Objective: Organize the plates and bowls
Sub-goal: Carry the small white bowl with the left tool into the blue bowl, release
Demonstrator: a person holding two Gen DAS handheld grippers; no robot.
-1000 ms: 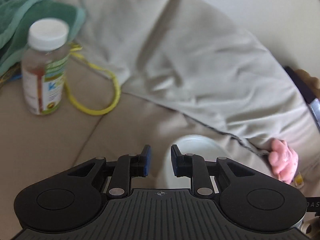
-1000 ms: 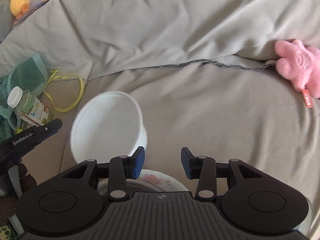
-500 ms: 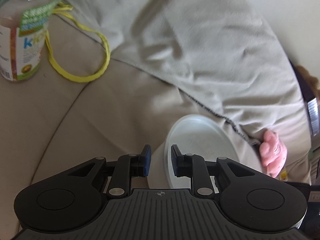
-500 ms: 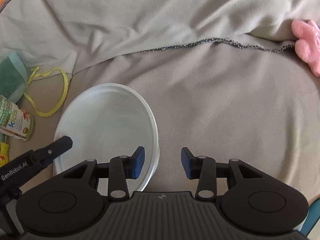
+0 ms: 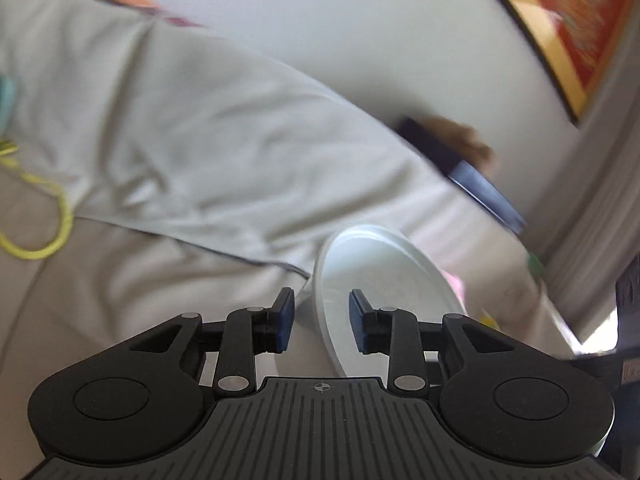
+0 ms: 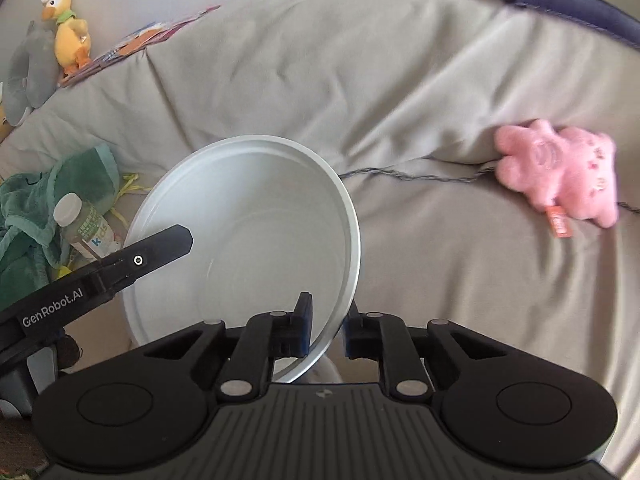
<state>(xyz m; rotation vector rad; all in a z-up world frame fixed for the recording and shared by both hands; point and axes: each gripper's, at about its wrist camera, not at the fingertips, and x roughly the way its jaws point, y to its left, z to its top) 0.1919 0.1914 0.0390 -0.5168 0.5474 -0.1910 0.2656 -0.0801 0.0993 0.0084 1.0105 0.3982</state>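
The right gripper (image 6: pixel 326 330) pinched the near rim of a white bowl (image 6: pixel 256 236) tilted above the grey couch (image 6: pixel 440 260). The left gripper (image 5: pixel 322 320) straddled the bowl's left rim, jaws partly open; contact could not be told.

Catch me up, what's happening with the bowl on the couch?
A person with two handheld grippers is working a white bowl on a beige couch. The right gripper has the bowl's rim between its fingers, one inside and one outside, and the bowl is tipped up on edge. The left gripper also straddles the rim, with a visible gap on each side. A pink plush toy, a kids drink bottle and a green towel lie nearby.
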